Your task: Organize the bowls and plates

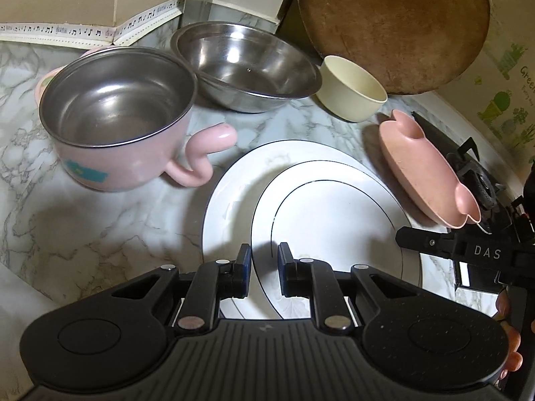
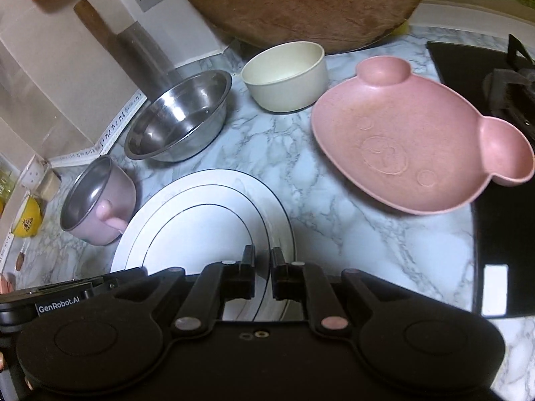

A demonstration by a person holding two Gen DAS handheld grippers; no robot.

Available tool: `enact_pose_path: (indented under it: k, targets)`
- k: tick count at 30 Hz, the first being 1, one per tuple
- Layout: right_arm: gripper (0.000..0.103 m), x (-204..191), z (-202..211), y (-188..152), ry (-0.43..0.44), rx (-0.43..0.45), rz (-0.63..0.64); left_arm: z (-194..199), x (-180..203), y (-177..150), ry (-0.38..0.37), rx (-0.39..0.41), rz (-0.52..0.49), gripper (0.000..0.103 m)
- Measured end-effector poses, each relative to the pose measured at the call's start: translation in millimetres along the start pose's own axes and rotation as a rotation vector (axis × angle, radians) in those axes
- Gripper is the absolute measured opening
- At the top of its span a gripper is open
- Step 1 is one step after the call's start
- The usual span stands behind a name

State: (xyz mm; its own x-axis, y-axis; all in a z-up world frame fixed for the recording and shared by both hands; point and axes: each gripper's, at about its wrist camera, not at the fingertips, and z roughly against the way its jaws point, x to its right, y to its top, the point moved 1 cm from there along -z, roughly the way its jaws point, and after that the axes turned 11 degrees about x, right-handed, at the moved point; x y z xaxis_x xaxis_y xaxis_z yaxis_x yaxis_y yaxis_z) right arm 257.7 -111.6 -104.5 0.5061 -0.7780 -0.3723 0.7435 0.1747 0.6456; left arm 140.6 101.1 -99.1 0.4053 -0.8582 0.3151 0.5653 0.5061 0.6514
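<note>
- Task looking early: only one stack made so far, a smaller white plate (image 1: 321, 214) sitting on a larger white plate (image 1: 227, 193), directly under and ahead of both tools.
- Left gripper (image 1: 264, 267) hovering over the near-left rim of the small plate, jaws nearly pressed together, a slim gap showing, nothing pinched.
- Right gripper (image 2: 262, 272) hanging over the right rim of the same stack, jaws nearly together, gripping nothing.
- Left loose: pink steel-lined mug (image 1: 113, 120) ahead-left of the left tool, steel bowl (image 1: 245, 67) beyond it, cream bowl (image 1: 351, 88) far ahead, pink bear-shaped plate (image 2: 414, 147) ahead-right of the right tool.
- Hidden: near edge of the plate stack covered by both tool bodies; a pink item behind the mug mostly blocked; wooden board (image 2: 301, 3) cropped at top.
- Cannot tell whether any fingertip is touching the plates.
</note>
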Motion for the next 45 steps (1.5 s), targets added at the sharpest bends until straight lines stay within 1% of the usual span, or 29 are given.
enact_pose_path:
  k: [5, 13, 23, 33, 45]
  targets:
    - [0.010, -1.5, -7.3, -2.2, -0.004, -0.017, 0.012, -2.8, -2.0, -0.6, 0.005, -0.008, -0.006, 0.015]
    - [0.011, -1.6, -12.3, -2.7, -0.008, -0.021, 0.011, -3.1, -3.2, -0.2, -0.002, -0.007, -0.010, 0.015]
    - [0.012, -3.3, -14.2, -4.1, -0.006, -0.025, 0.018, 2.1, -10.7, 0.9, -0.038, -0.029, -0.002, 0.015]
    - [0.012, -0.6, -17.2, -3.5, 0.014, -0.030, 0.010, 2.6, -20.9, 6.5, -0.095, -0.065, 0.017, 0.015]
    - [0.012, -2.9, -19.6, -2.7, 0.022, -0.037, 0.021, 10.2, -25.1, 7.9, -0.121, -0.083, 0.015, 0.015]
